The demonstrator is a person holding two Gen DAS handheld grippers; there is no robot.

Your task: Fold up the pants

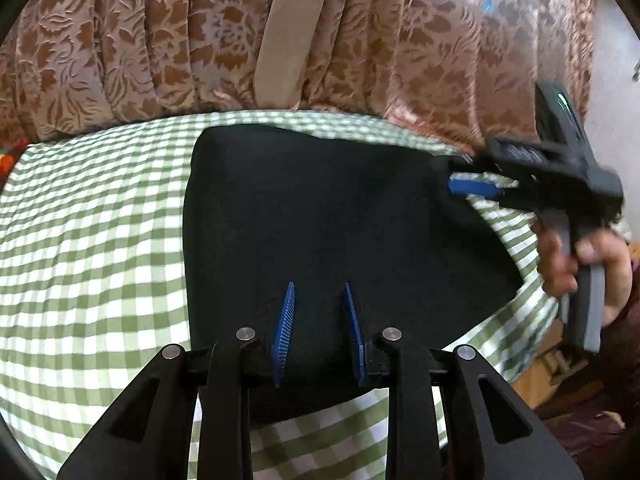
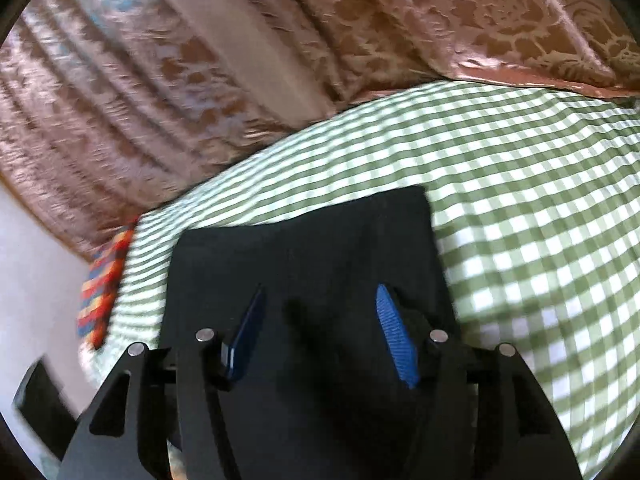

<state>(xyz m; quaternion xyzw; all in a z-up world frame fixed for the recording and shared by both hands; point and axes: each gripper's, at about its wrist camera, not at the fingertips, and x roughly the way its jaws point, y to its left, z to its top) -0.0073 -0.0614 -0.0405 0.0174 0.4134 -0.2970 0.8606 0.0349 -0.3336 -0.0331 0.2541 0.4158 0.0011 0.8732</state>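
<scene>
The black pants (image 1: 320,216) lie folded flat in the middle of the checked green bed cover (image 1: 88,240). Both tongs look open with nothing in them: the left tongs (image 1: 318,334) a little, the right tongs (image 2: 320,334) wider. I think the fold is laid down, so next press it smooth and line up the edges. Only the left view shows the hand (image 1: 580,264) at the right edge. Only the right view shows a striped cloth (image 2: 106,284) at lower left.
</scene>
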